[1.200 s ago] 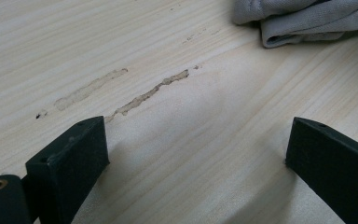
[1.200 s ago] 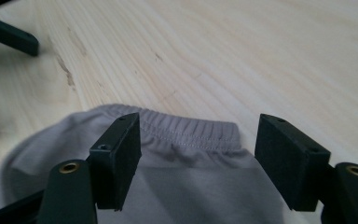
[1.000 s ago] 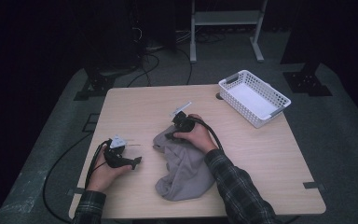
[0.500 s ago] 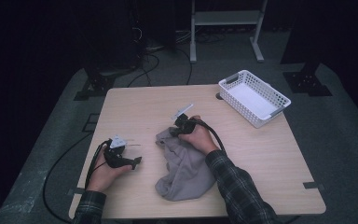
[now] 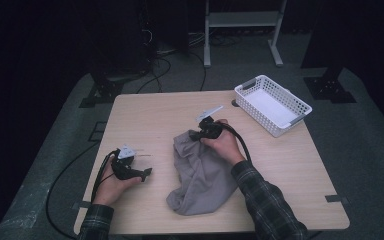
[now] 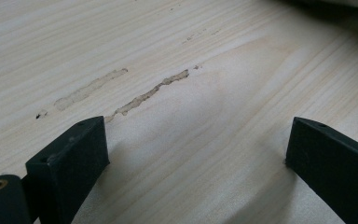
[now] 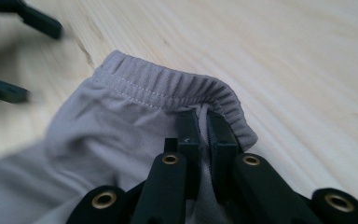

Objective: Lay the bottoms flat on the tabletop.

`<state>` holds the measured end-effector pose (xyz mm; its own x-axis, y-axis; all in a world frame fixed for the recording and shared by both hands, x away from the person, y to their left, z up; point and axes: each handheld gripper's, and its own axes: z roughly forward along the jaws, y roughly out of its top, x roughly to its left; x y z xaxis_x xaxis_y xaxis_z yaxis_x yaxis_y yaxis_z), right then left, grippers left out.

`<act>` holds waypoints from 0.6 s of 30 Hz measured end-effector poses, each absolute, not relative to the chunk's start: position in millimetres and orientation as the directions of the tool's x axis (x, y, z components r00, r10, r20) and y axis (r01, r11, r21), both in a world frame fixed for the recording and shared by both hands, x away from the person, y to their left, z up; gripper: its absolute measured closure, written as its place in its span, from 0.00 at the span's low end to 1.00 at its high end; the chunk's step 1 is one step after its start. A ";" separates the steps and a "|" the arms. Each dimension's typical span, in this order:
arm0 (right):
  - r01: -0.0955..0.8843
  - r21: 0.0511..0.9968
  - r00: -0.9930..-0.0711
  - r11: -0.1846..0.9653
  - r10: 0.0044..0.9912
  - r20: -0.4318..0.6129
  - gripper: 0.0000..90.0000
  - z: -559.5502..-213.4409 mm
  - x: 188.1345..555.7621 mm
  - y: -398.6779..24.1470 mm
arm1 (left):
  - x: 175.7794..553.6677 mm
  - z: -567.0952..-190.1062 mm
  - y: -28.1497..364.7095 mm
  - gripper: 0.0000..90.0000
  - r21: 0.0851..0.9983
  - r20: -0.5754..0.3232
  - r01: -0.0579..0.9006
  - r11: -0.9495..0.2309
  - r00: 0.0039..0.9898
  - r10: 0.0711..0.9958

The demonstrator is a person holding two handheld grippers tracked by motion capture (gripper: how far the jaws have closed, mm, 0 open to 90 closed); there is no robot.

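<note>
A grey garment (image 5: 200, 175) with an elastic waistband (image 7: 168, 86) lies crumpled on the wooden table (image 5: 155, 115), right of centre. My right gripper (image 5: 192, 136) is at the garment's far end. In the right gripper view, the right gripper (image 7: 204, 116) is shut on the waistband, with a fold of fabric pinched between the pads and raised off the wood. My left gripper (image 5: 145, 173) rests on the table to the left of the garment, apart from it. It stands open (image 6: 196, 140) with bare wood between its fingers. It also appears blurred as the left gripper (image 7: 25, 56).
A white plastic basket (image 5: 272, 105) stands at the table's far right corner, with nothing in it. Pale scuff marks (image 6: 149, 91) streak the wood ahead of the left gripper. Black cables (image 5: 70, 170) trail off the table's left side to the floor. A metal rack (image 5: 240, 30) stands behind the table.
The right hand has moved slightly away from me and upward, drawing the garment's waistband end with it. The left hand has stayed put.
</note>
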<state>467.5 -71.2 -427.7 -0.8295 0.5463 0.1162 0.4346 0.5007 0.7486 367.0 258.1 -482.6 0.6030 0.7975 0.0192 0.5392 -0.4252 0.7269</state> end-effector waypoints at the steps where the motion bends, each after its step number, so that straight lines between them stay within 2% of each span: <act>1: 0.432 0.754 -0.828 0.495 0.549 0.114 0.95 -423.9 465.3 -75.1 | 367.0 -482.6 258.1 0.05 0.727 0.019 0.539 -0.425 0.603 0.797; 9: 0.389 0.801 -0.827 0.455 0.555 0.087 0.95 -392.0 438.6 -120.3 | 367.1 -482.7 258.1 0.05 0.728 0.020 0.538 -0.425 0.603 0.798; 18: 0.352 0.829 -0.814 0.434 0.579 0.043 0.95 -371.9 401.4 -167.8 | 367.1 -482.6 257.8 0.05 0.728 0.017 0.541 -0.422 0.601 0.799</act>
